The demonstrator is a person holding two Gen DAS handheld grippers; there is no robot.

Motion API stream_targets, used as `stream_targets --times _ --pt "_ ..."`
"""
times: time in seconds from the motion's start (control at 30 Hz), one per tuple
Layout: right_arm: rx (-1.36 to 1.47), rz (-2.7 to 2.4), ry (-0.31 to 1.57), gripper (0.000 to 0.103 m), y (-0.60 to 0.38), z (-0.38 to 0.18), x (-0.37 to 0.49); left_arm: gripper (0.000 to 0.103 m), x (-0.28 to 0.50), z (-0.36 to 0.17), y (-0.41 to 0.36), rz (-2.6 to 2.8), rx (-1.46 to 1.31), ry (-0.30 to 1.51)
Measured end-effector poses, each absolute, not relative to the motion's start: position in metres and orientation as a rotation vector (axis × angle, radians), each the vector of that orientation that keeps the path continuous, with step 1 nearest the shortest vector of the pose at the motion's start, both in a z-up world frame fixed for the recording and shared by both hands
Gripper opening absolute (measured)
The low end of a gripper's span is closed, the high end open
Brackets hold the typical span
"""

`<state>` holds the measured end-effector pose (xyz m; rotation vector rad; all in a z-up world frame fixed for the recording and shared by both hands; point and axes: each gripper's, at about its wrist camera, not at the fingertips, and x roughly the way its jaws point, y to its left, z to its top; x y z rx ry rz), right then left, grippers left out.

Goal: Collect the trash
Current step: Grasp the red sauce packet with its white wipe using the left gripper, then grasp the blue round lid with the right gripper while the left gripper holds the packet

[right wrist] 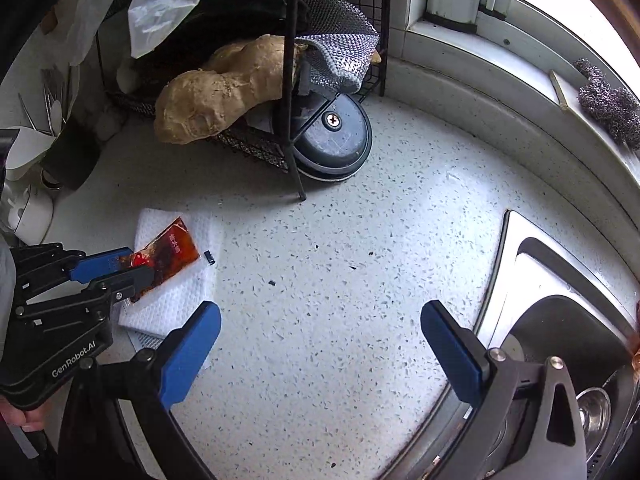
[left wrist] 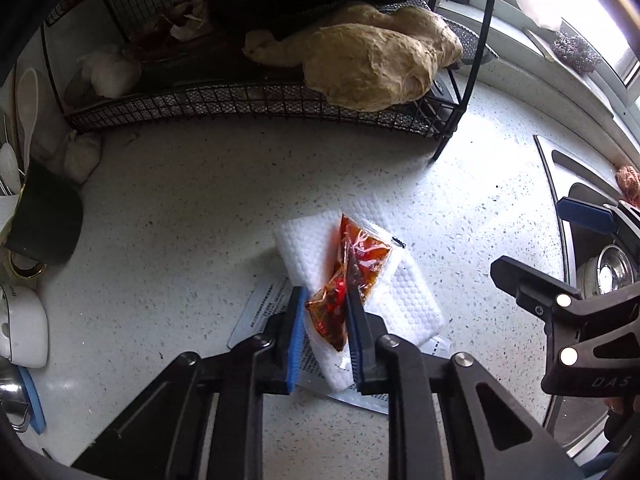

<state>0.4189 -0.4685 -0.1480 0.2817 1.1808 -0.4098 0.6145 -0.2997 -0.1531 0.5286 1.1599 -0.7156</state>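
A red-brown sauce packet (left wrist: 360, 260) lies crumpled on a folded white paper towel (left wrist: 404, 300) on the speckled counter. My left gripper (left wrist: 326, 320) is shut on the packet's near end, both blue pads pressing into it. From the right wrist view the same left gripper (right wrist: 138, 266) pinches the sauce packet (right wrist: 176, 250) over the paper towel (right wrist: 172, 300). A flat printed silver wrapper (left wrist: 260, 304) sticks out from under the towel. My right gripper (right wrist: 320, 312) hangs open over bare counter to the right of the towel, with nothing between its fingers.
A black wire rack (left wrist: 240, 100) holding a large ginger root (left wrist: 372, 60) stands behind the towel. A steel sink (right wrist: 560, 320) lies to the right. A dark utensil holder (left wrist: 44, 220) and a white bowl (left wrist: 24, 328) stand at the left. Steel wool (right wrist: 608, 108) rests on the window sill.
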Motion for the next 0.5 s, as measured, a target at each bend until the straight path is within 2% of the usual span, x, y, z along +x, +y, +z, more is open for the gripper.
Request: stream_targets --times 0.1,0.5 --pt "0.279 -0.402 1.179 0.1 -0.464 -0.149 0.417 0.009 0.609 -0.147 -0.296 -0.736 0.507 1.142" --pt "0.275 -0.274 1.162 0.1 -0.426 -0.138 0.427 0.008 0.598 -0.109 -0.264 -0.694 0.376 1.115"
